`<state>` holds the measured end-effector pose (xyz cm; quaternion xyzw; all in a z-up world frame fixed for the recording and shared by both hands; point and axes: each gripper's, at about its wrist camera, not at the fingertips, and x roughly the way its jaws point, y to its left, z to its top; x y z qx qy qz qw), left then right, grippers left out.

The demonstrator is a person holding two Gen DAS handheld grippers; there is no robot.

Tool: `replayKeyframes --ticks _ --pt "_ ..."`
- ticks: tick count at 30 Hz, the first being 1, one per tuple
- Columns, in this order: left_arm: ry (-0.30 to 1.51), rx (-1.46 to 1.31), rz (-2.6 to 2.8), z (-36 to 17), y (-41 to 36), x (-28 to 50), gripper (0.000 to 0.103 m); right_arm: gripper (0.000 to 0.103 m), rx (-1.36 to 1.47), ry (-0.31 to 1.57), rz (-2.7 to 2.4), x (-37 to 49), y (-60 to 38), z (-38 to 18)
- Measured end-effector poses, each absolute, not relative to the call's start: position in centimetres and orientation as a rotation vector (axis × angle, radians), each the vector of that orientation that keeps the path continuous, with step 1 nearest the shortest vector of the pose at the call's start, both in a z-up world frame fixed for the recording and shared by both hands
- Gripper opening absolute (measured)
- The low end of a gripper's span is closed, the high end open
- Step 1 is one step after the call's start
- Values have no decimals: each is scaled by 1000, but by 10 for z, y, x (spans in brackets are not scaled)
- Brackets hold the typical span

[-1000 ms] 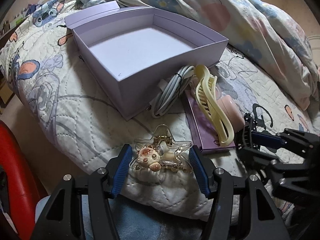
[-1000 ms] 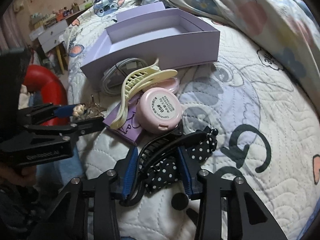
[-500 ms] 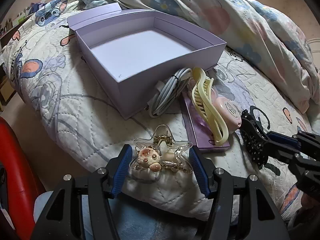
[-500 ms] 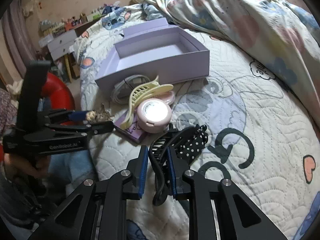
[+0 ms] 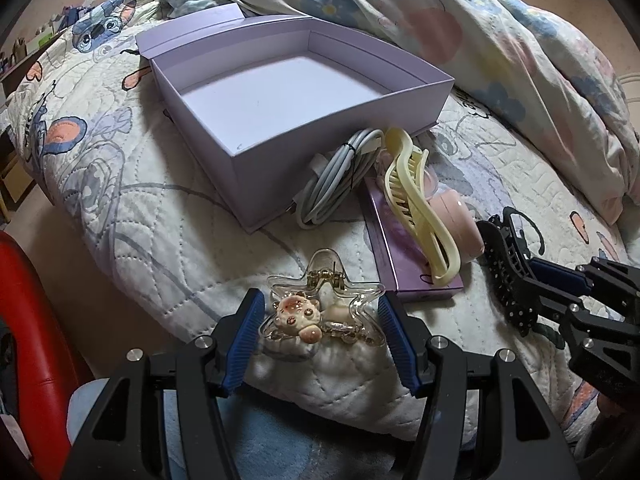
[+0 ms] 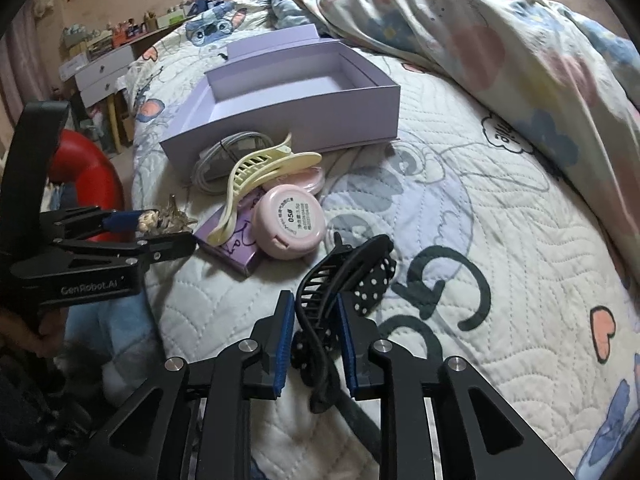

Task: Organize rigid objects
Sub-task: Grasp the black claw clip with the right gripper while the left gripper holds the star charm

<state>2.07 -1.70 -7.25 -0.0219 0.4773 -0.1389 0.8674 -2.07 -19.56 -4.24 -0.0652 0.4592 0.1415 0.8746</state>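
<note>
An open lilac box [image 5: 256, 136] [image 6: 320, 114] lies empty on the quilted bed. My left gripper [image 5: 320, 312] is shut on a clear star-shaped hair clip [image 5: 324, 314] with a pink charm, held over the bed's near edge; it also shows in the right wrist view [image 6: 164, 220]. My right gripper [image 6: 316, 320] is shut on a black claw clip with a polka-dot bow [image 6: 340, 272], lifted above the quilt; the clip shows in the left wrist view [image 5: 506, 272]. Beside the box lie a coiled white cable [image 5: 340, 172], a cream claw clip [image 5: 416, 200], a pink compact [image 6: 290, 220] and a small purple box [image 5: 404, 264].
A bunched floral duvet [image 5: 480, 40] lies along the far and right side of the bed. A red seat [image 5: 28, 320] stands off the bed's left edge. A white drawer unit [image 6: 104, 68] with small items stands by the far wall.
My right gripper has lifted the black polka-dot clip higher and drawn back. My left gripper still holds the star clip and has moved slightly toward the box.
</note>
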Motion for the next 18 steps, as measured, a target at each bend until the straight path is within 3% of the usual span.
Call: replayKeyframes --ticks 18 --pt "946 -48 -295 -50 -17 13 59 20 -90 887 322 -25 -208 -17"
